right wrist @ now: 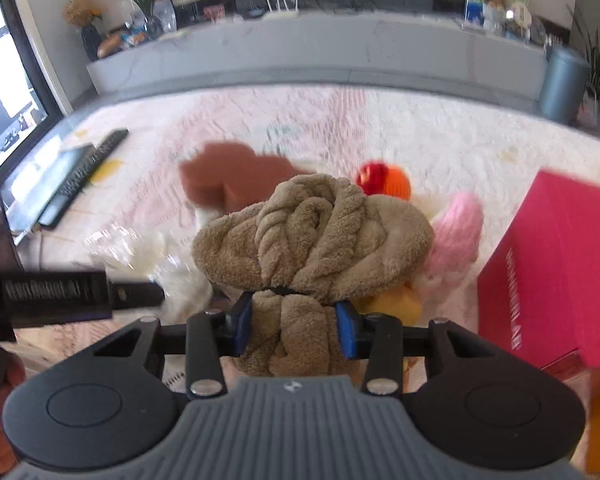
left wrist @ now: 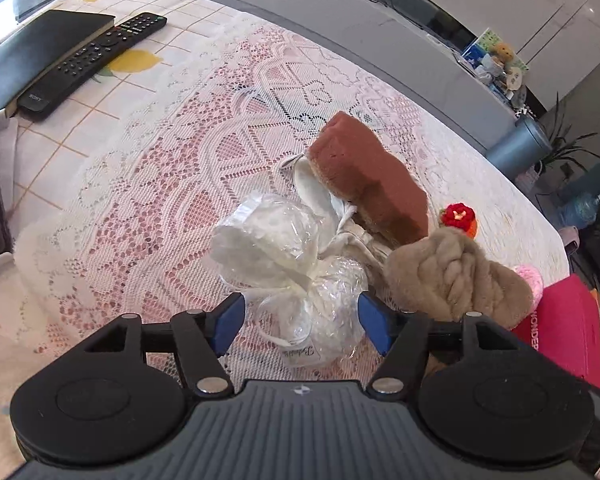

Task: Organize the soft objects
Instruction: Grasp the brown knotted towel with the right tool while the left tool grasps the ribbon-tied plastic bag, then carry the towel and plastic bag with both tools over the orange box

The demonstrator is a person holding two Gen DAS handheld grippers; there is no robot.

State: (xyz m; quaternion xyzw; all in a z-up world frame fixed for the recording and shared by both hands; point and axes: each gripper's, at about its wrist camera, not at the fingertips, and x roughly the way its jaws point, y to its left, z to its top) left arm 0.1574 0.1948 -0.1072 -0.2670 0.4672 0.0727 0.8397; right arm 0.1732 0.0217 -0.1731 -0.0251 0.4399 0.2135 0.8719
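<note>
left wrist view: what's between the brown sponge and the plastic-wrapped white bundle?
A white cloth piece lies between the brown sponge and the plastic-wrapped white bundle, tucked partly under the sponge. The left wrist view shows it clearly; the right wrist view is too blurred.

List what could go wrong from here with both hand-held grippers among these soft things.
1. The right hand-held gripper pinches only the tail of the tan plush slipper; its bulk could sag or slip out.
2. The left hand-held gripper stands open around the crinkly plastic-wrapped white bundle; it may catch only film.
3. The pile is crowded, so lifting could drag the brown sponge.
</note>
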